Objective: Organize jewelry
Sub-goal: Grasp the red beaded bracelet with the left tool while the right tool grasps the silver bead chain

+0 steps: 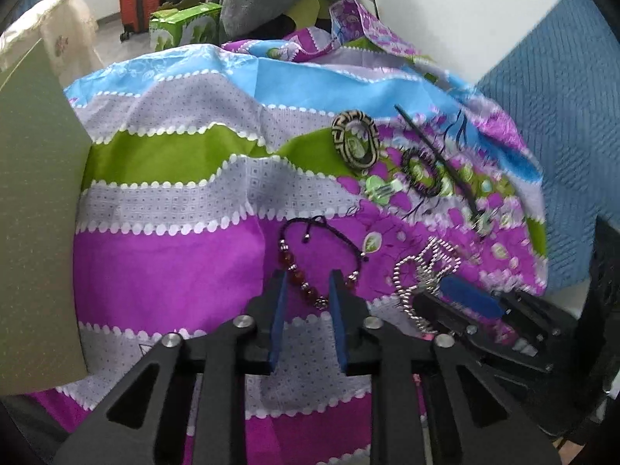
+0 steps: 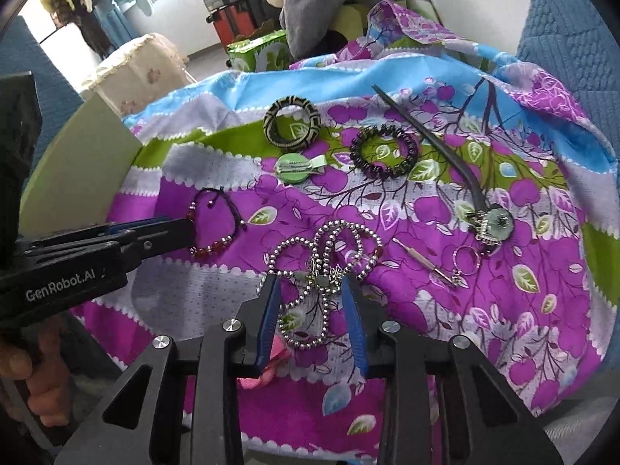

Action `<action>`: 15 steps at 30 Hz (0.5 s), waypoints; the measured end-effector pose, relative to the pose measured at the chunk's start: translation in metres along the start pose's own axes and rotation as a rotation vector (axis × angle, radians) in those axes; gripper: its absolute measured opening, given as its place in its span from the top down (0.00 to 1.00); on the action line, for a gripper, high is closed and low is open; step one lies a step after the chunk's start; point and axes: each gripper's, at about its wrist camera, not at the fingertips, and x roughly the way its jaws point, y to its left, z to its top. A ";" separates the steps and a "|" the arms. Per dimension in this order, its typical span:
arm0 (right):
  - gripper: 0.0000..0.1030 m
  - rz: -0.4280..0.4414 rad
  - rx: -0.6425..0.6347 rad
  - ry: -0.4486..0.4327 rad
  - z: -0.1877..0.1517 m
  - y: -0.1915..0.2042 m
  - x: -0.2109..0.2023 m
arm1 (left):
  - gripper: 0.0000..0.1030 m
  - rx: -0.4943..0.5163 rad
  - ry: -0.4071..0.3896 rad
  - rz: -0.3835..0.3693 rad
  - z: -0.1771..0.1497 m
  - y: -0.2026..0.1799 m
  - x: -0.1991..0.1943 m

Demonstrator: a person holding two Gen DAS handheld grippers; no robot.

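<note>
A red-bead bracelet on a black cord (image 1: 310, 290) lies on the patterned cloth (image 1: 166, 263). My left gripper (image 1: 307, 277) points down over it, its blue pads a little apart with the bead string between them and a gap showing. From the right wrist view the left gripper (image 2: 174, 228) sits at the bracelet (image 2: 217, 224). A looped silver bead necklace (image 2: 329, 240) lies mid-cloth. My right gripper (image 2: 310, 283) straddles its middle, jaws apart and not pressing. In the left wrist view the right gripper (image 1: 465, 298) rests over the necklace (image 1: 422, 267).
Further back lie a woven bangle (image 2: 292, 124), a green clip (image 2: 296, 166), a black spiral hair tie (image 2: 383, 151), a hair stick (image 2: 426, 131) with an ornament, and a key ring (image 2: 465, 259). A pale green board (image 2: 77, 166) borders the left. A hand (image 2: 23, 372) holds the left gripper.
</note>
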 end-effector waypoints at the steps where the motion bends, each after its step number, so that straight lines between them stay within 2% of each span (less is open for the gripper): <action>1: 0.71 -0.007 -0.005 -0.003 0.000 0.000 0.002 | 0.85 0.001 0.008 0.010 0.000 0.000 0.003; 8: 0.73 -0.092 -0.088 -0.021 0.000 0.012 0.007 | 0.85 0.010 -0.011 0.015 0.002 0.000 0.007; 11: 0.75 -0.095 -0.082 -0.025 0.000 0.012 0.007 | 0.86 0.018 -0.026 0.027 0.002 -0.003 0.009; 13: 0.79 -0.103 -0.086 -0.027 0.000 0.012 0.007 | 0.93 0.029 -0.041 0.054 0.002 -0.005 0.010; 14: 0.88 -0.104 -0.088 -0.028 0.001 0.013 0.008 | 0.93 0.031 -0.046 0.060 0.002 -0.005 0.010; 15: 0.91 -0.103 -0.088 -0.025 0.001 0.014 0.008 | 0.93 0.029 -0.051 0.059 0.002 -0.005 0.010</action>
